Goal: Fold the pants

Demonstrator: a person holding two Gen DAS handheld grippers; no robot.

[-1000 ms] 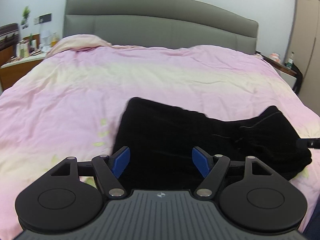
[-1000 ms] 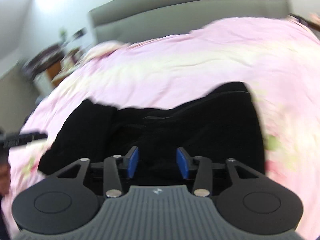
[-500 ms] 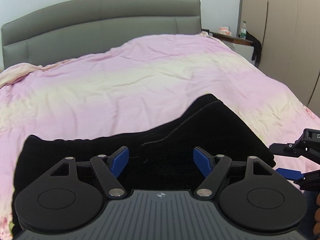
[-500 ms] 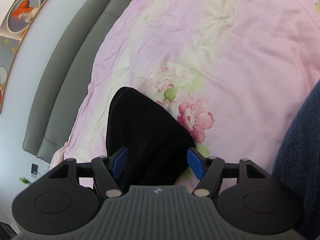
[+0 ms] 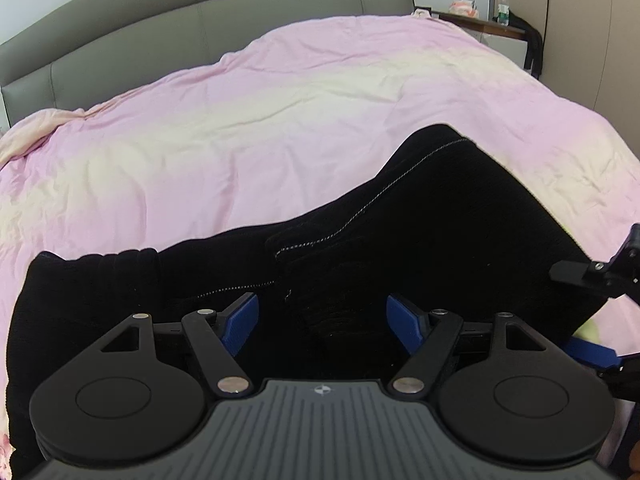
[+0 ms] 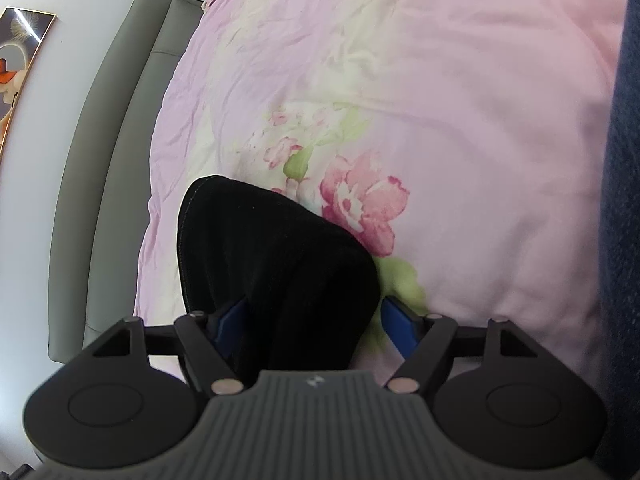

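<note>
Black pants (image 5: 400, 232) lie in a folded bundle on the pink bed cover (image 5: 240, 120). My left gripper (image 5: 322, 320) is open just above the pants' near edge, its blue fingertips (image 5: 240, 322) apart over the cloth. My right gripper (image 6: 316, 320) is open with an end of the pants (image 6: 272, 264) lying between its blue fingertips (image 6: 400, 320); the jaws stand wide. The right gripper also shows at the right edge of the left wrist view (image 5: 600, 312).
A grey padded headboard (image 5: 180, 20) stands behind the bed. A nightstand with a bottle (image 5: 502, 2) is at the far right. The cover has a pink flower print (image 6: 360, 204). A dark blue cloth (image 6: 624, 200) fills the right edge.
Both grippers have swung toward the right end of the pants. The right gripper has rolled sideways and its jaws now straddle the pants' end. Both stayed open.
</note>
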